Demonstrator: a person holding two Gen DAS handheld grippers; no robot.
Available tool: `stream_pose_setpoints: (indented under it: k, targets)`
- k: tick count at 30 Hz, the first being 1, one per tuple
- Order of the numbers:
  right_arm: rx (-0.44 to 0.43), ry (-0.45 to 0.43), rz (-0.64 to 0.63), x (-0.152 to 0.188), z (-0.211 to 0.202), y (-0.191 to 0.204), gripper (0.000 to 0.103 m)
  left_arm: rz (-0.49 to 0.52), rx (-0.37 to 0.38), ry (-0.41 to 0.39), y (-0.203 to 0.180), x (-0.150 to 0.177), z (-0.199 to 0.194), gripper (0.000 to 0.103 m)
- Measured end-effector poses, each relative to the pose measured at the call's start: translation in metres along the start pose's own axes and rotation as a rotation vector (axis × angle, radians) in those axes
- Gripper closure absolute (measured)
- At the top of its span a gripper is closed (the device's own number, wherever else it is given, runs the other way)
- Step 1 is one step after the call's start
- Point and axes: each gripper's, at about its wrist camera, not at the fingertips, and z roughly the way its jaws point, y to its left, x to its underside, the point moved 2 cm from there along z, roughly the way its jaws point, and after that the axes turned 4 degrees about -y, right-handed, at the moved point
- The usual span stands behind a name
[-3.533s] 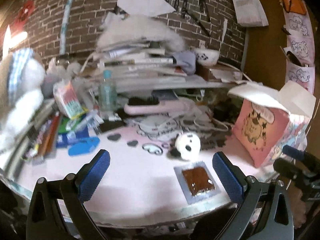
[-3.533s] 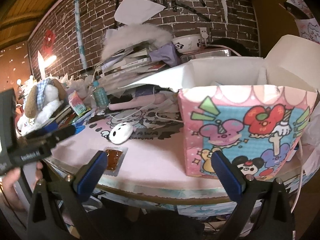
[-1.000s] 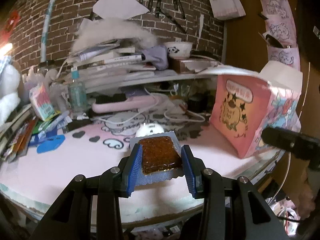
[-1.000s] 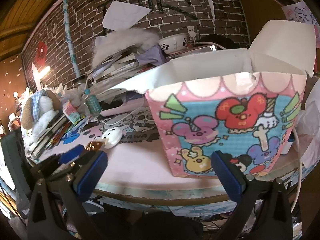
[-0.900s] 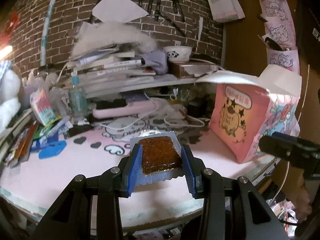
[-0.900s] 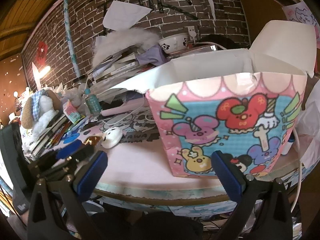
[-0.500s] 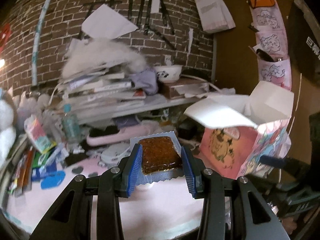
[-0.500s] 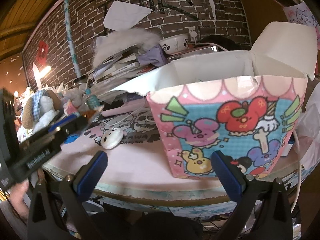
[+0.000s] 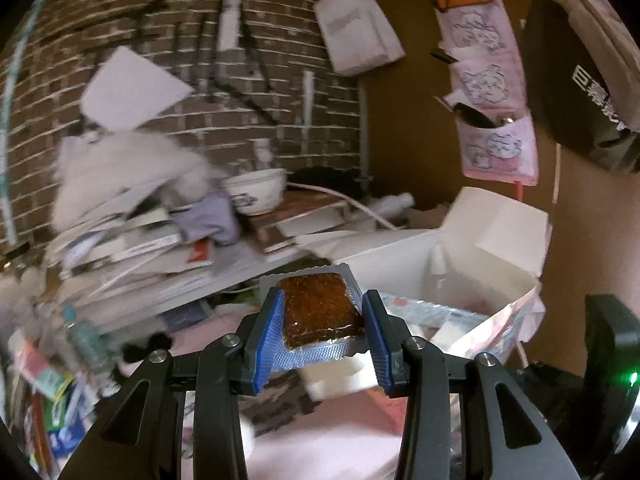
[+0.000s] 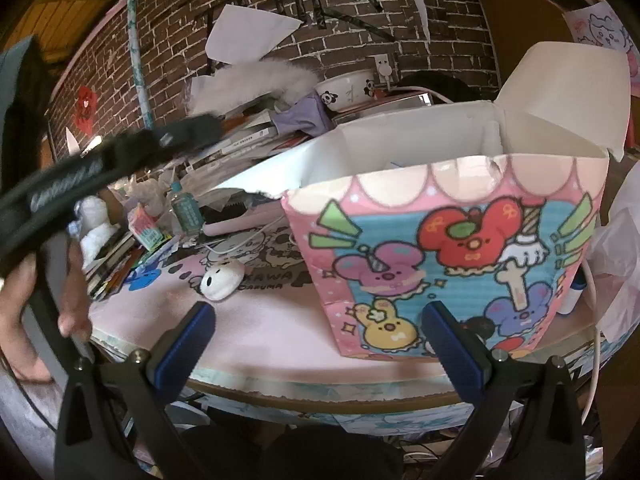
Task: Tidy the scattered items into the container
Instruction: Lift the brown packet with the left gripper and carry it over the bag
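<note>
My left gripper (image 9: pixel 320 330) is shut on a clear snack packet (image 9: pixel 320 312) with a brown slab inside, held in the air level with the open top of the pink cartoon box (image 9: pixel 492 280). The box's white inside holds a silvery packet (image 9: pixel 432 314). In the right wrist view the same box (image 10: pixel 460 248) stands on the pink mat with its flaps up. My right gripper (image 10: pixel 320 336) stays open at the table's front edge with nothing between its fingers. A blurred black left gripper body (image 10: pixel 100 164) crosses that view at the upper left, held by a hand (image 10: pixel 36 300).
A white panda-shaped item (image 10: pixel 222 278) lies on the pink mat (image 10: pixel 272 320). Behind it are a pink hairbrush (image 10: pixel 244 220), a green bottle (image 10: pixel 186 208), a snack carton (image 10: pixel 146 228), stacked books with a panda bowl (image 10: pixel 350 90) and a brick wall. A white plastic bag (image 10: pixel 620 248) sits right of the box.
My left gripper has risen with the packet and swung right, from low over the mat to the level of the box's open top. The right gripper has kept still.
</note>
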Motion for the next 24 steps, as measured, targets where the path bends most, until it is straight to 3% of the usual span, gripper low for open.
stream_pose_setpoints:
  k: [13, 24]
  targets:
    - [-0.007, -0.005, 0.007, -0.001, -0.003, -0.005, 0.0, 0.069, 0.261, 0.171, -0.054, -0.028, 0.063, 0.068]
    - [-0.007, -0.007, 0.012, 0.001, -0.006, -0.005, 0.0, 0.117, 0.312, 0.327, -0.071, -0.032, 0.102, 0.068]
